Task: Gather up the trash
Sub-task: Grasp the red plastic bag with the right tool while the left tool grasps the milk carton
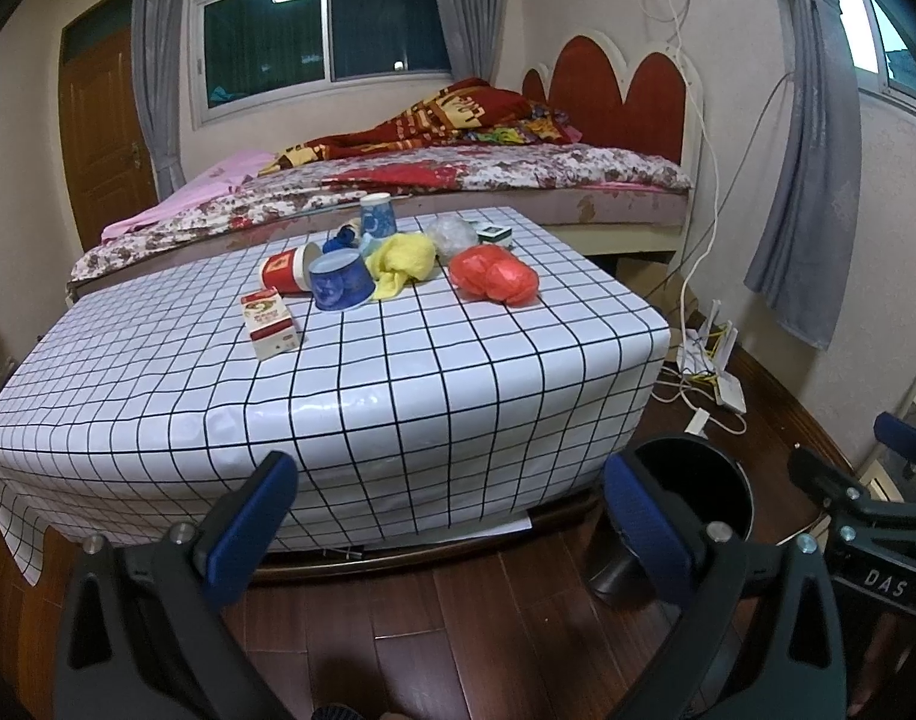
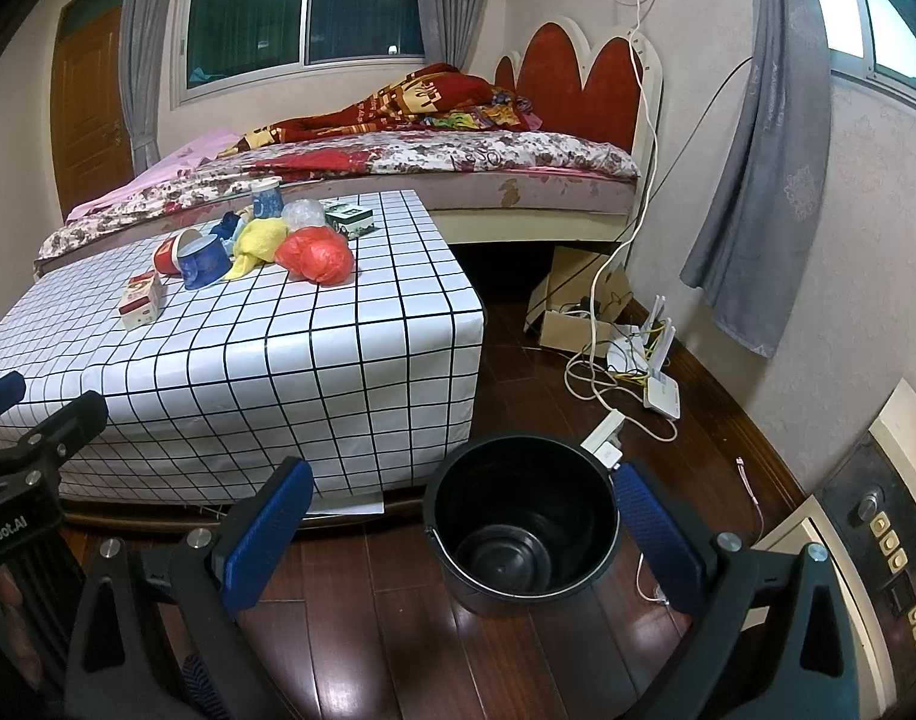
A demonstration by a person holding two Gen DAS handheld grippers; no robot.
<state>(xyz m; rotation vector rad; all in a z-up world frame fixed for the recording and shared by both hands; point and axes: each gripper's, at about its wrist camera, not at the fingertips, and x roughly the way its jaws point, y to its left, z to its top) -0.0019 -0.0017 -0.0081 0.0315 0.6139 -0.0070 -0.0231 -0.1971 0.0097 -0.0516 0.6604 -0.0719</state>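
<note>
Trash lies in a cluster on the checked table point(image 1: 398, 384) point(image 2: 314, 348): a small carton point(image 1: 269, 324) point(image 2: 141, 299), a red cup point(image 1: 290, 267) on its side, a blue bowl point(image 1: 340, 281) point(image 2: 204, 263) upside down, a yellow cloth point(image 1: 401, 264) point(image 2: 257, 243), a red plastic bag point(image 1: 494, 274) point(image 2: 314, 255), a clear bag point(image 1: 452, 234), an upright blue cup point(image 1: 377, 214) and a small green box point(image 2: 350, 219). A black bucket point(image 2: 521, 519) point(image 1: 692, 486) stands on the floor. My left gripper point(image 1: 452, 510) and right gripper point(image 2: 464, 516) are both open and empty, low before the table.
A bed point(image 1: 458, 180) with floral covers runs behind the table. Cables, a power strip point(image 2: 605, 441) and a router point(image 2: 659, 381) lie on the wood floor at the right, beside a cardboard box point(image 2: 572, 306). A safe point(image 2: 878, 546) stands at the far right.
</note>
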